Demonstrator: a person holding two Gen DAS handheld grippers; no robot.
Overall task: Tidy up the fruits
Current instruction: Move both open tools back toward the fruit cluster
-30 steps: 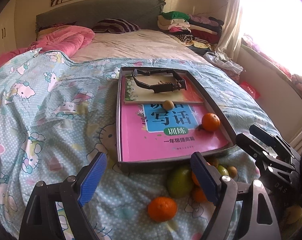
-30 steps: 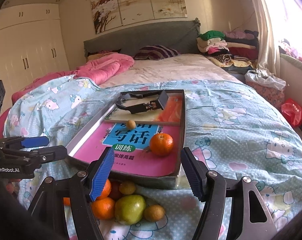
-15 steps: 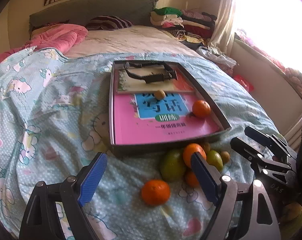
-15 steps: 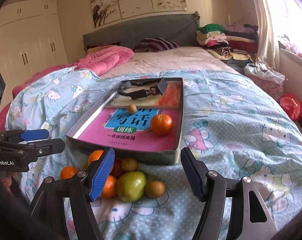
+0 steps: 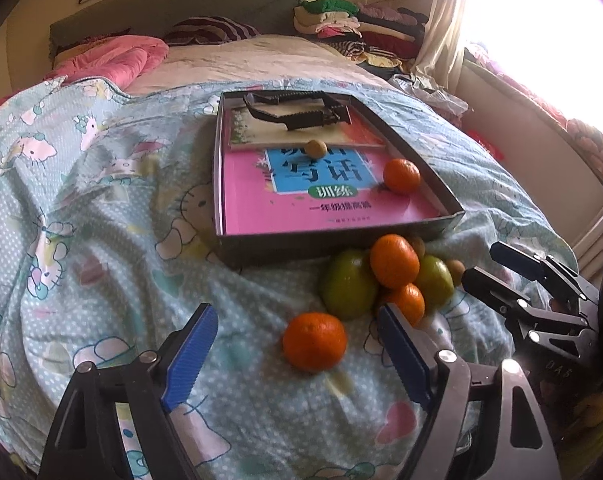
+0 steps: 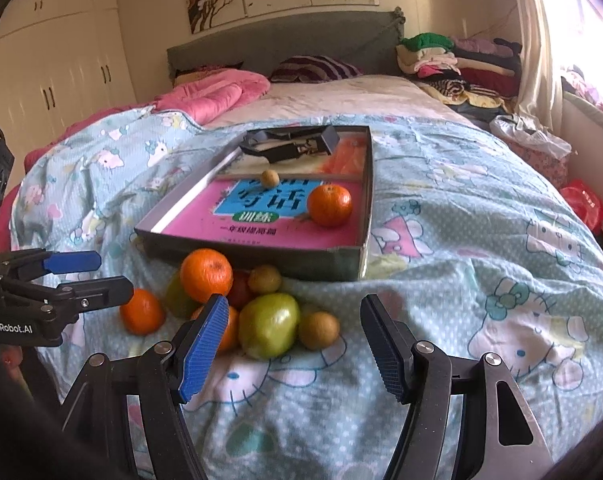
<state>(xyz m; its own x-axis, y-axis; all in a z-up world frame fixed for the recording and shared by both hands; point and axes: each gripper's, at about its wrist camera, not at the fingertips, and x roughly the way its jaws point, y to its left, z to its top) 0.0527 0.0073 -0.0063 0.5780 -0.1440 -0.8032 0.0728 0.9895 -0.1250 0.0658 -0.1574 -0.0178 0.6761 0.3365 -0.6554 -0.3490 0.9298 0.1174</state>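
A lone orange (image 5: 314,341) lies on the bedspread between the blue pads of my left gripper (image 5: 297,354). Its jaws are closing and the pads do not touch the fruit. Just beyond is a pile of fruit: a large green fruit (image 5: 347,284), another orange (image 5: 393,261), more oranges and small brown fruits. My right gripper (image 6: 293,346) stands open over the pile's near side, with a green fruit (image 6: 268,324) and a brown fruit (image 6: 318,330) ahead of its pads. A grey tray (image 5: 333,246) behind the pile holds an orange (image 5: 401,176) and a small brown fruit (image 5: 316,148).
In the tray lie a pink book (image 6: 237,232) and a black clamp-like tool (image 6: 289,146). The bed has a pink quilt (image 6: 217,94) at the head, folded clothes (image 6: 457,60) at the far right and a window on the right. The right gripper (image 5: 485,264) shows at the left view's right edge.
Both grippers have come down and closer to the fruit pile. The lone orange now sits between the left pads, which stand slightly narrower. The right jaws keep their width.
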